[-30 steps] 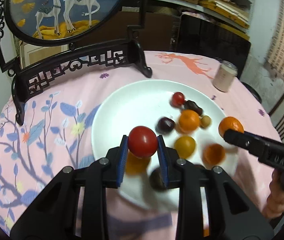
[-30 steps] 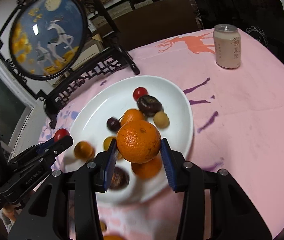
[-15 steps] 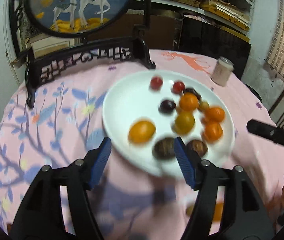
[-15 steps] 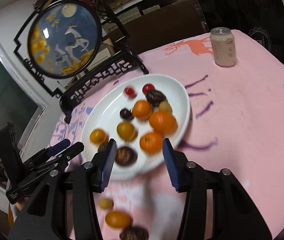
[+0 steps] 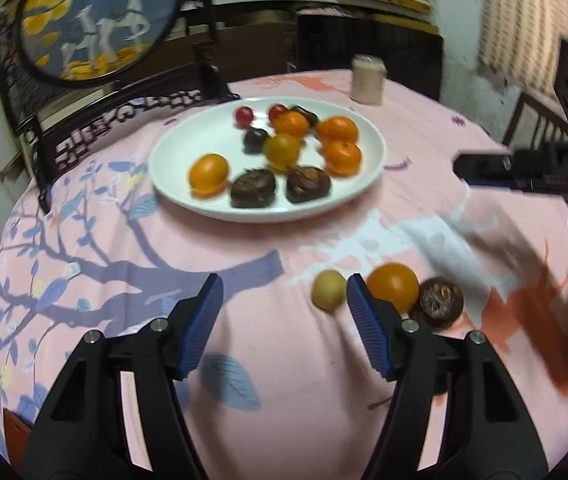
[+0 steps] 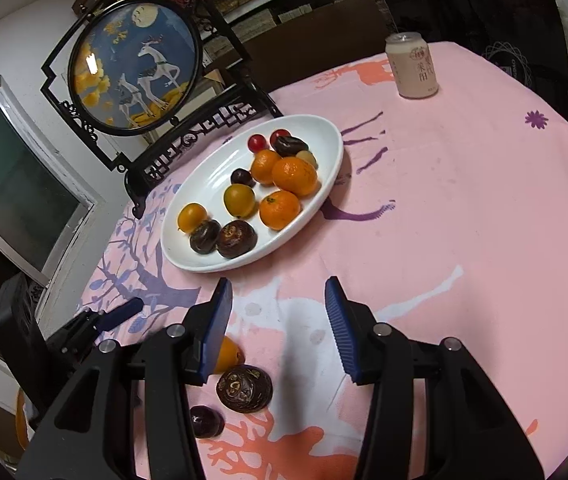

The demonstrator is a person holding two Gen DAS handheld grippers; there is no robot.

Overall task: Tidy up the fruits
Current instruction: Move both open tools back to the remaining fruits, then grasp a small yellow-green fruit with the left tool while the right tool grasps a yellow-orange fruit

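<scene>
From the left gripper's camera, the wide white ceramic plate (image 5: 371, 160) sits toward the far side of the pink printed tablecloth (image 5: 124, 248) and already carries most of the fruit: mandarins, small red tomatoes, dark wrinkled fruits and a yellow-orange one. Three pieces lie loose on the cloth near the table's front edge: a small pale yellow fruit (image 5: 328, 290), a smooth orange fruit (image 5: 393, 286) and a dark brown wrinkled fruit (image 5: 441, 302), the last two touching. So the sorting looks well advanced but unfinished. The left gripper (image 5: 284, 324) tilts down toward the cloth, its blue-padded jaws parted and empty, the pale fruit just inside its right finger. The right gripper (image 5: 483, 166) shows at the right edge, blurred, above the cloth. From the right gripper's camera, the plate (image 6: 323, 200) lies ahead, a pale drink can (image 6: 411, 66) stands beyond it, and a round deer-painted screen in a black frame (image 6: 136, 66) stands behind. The right gripper (image 6: 278, 332) angles down with jaws apart and nothing between them; the orange fruit (image 6: 230, 354), the wrinkled brown fruit (image 6: 244, 388) and a small dark purple fruit (image 6: 206, 422) lie beside its left finger. The left gripper (image 6: 118, 312) shows at left.
</scene>
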